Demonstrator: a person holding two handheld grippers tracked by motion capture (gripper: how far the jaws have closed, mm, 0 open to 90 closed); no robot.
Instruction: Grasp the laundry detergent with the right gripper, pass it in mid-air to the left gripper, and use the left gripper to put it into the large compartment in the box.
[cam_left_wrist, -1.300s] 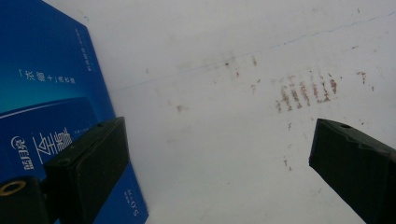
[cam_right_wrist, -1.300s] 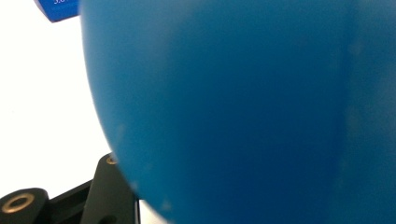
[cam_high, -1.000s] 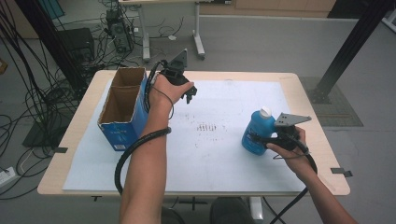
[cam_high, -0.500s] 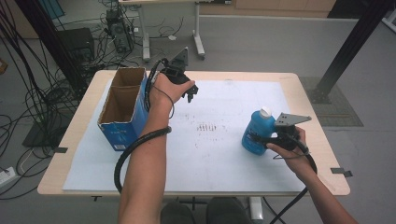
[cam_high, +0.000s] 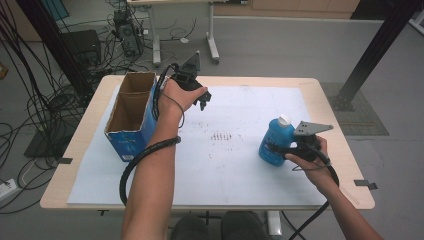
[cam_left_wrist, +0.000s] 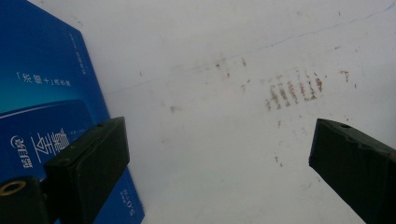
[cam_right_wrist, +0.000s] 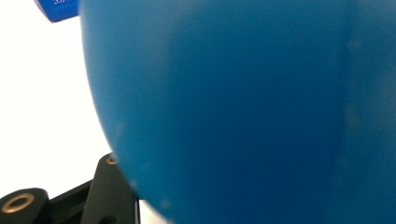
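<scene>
While the right gripper (cam_high: 272, 148) clamps the blue bottle (cam_high: 274, 141) upright at the table's (cam_high: 330, 100) right side, the left gripper (cam_high: 204, 100) hovers with jaws spread and nothing between them beside the open box (cam_high: 131, 117), its forearm stretched forward, well apart from the bottle.
</scene>
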